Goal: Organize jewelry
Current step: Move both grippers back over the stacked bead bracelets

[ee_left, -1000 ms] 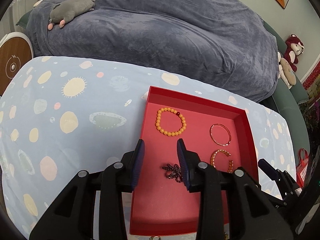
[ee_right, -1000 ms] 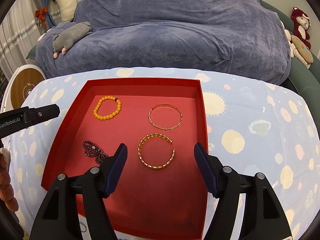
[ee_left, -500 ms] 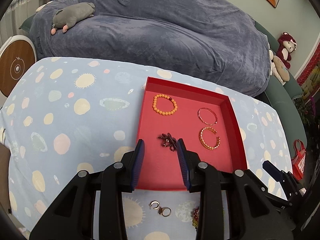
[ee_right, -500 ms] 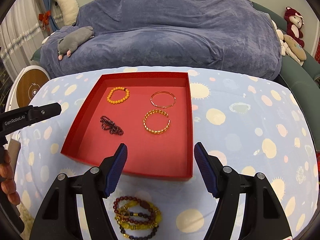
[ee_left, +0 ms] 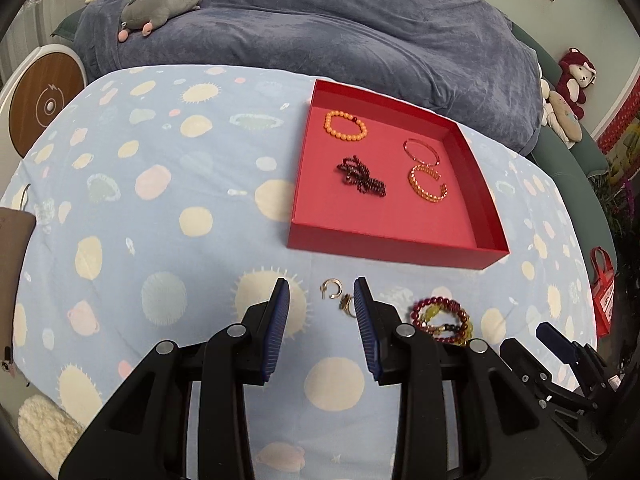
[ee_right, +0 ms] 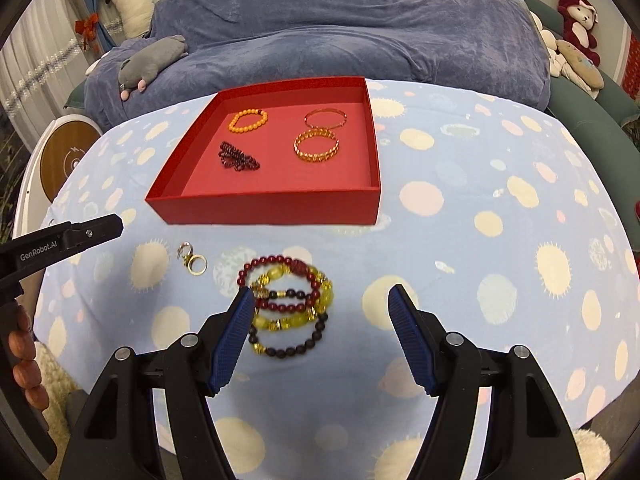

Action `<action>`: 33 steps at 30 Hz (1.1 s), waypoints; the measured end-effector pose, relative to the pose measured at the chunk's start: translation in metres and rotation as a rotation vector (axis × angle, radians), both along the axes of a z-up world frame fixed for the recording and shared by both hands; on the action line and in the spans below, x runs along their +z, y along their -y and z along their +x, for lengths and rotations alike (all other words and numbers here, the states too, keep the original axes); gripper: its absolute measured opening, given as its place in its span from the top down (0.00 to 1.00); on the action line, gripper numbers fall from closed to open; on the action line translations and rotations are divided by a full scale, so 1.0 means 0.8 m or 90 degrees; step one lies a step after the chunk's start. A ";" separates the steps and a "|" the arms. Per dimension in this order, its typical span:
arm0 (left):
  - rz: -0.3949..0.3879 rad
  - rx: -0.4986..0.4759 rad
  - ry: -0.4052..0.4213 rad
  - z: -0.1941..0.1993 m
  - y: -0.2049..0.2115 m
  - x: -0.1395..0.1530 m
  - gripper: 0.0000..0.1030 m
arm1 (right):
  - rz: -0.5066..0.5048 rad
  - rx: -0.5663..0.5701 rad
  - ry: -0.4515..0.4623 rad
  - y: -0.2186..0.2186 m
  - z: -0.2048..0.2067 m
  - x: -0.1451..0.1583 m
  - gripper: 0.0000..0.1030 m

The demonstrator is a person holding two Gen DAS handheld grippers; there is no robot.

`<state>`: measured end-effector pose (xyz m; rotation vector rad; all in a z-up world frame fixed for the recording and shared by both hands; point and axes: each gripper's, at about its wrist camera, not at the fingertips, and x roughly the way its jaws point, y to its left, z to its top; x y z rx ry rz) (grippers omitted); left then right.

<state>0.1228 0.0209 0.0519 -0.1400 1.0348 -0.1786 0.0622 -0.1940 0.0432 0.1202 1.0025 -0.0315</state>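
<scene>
A red tray (ee_left: 384, 246) (ee_right: 260, 210) on the blue spotted cloth holds an orange bead bracelet (ee_left: 345, 125), a dark red bead strand (ee_left: 361, 176), a thin red bangle (ee_left: 421, 151) and a gold cuff (ee_left: 427, 183). Two small rings (ee_left: 338, 294) (ee_right: 192, 262) lie on the cloth in front of the tray, just ahead of my open left gripper (ee_left: 321, 308). A pile of red, yellow and dark bead bracelets (ee_right: 288, 304) (ee_left: 442, 320) lies between the fingers of my open right gripper (ee_right: 322, 312). Both grippers are empty.
A large blue-grey beanbag (ee_right: 340, 24) with a grey plush toy (ee_right: 152, 60) sits behind the table. A round wood-faced device (ee_left: 44, 104) stands at the left. Plush toys (ee_right: 576, 20) sit at the far right.
Both grippers have pulled back from over the tray toward the near side of the table. The rings and the bracelet pile have come into view in front of them. The left gripper has opened wider.
</scene>
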 end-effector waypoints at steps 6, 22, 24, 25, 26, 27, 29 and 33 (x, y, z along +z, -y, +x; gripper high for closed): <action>0.011 -0.001 -0.011 -0.040 -0.004 -0.020 0.69 | 0.008 0.001 -0.024 -0.011 -0.041 -0.022 0.35; 0.007 -0.013 -0.036 -0.076 0.005 -0.051 0.68 | 0.025 -0.012 -0.037 -0.010 -0.035 -0.043 0.35; 0.000 -0.014 -0.035 -0.068 0.011 -0.049 0.67 | 0.030 -0.020 -0.044 -0.006 -0.035 -0.048 0.35; -0.004 -0.016 -0.035 -0.064 0.015 -0.048 0.66 | 0.033 -0.023 -0.047 -0.003 -0.035 -0.050 0.35; -0.008 -0.018 -0.033 -0.059 0.020 -0.047 0.66 | 0.034 -0.025 -0.049 -0.002 -0.035 -0.052 0.35; -0.010 -0.019 -0.034 -0.054 0.025 -0.047 0.66 | 0.033 -0.025 -0.051 -0.001 -0.036 -0.053 0.35; -0.021 -0.024 -0.036 -0.043 0.036 -0.048 0.66 | 0.033 -0.026 -0.052 0.001 -0.035 -0.054 0.35; -0.044 -0.029 -0.051 -0.022 0.058 -0.053 0.66 | 0.029 -0.029 -0.049 0.006 -0.030 -0.053 0.35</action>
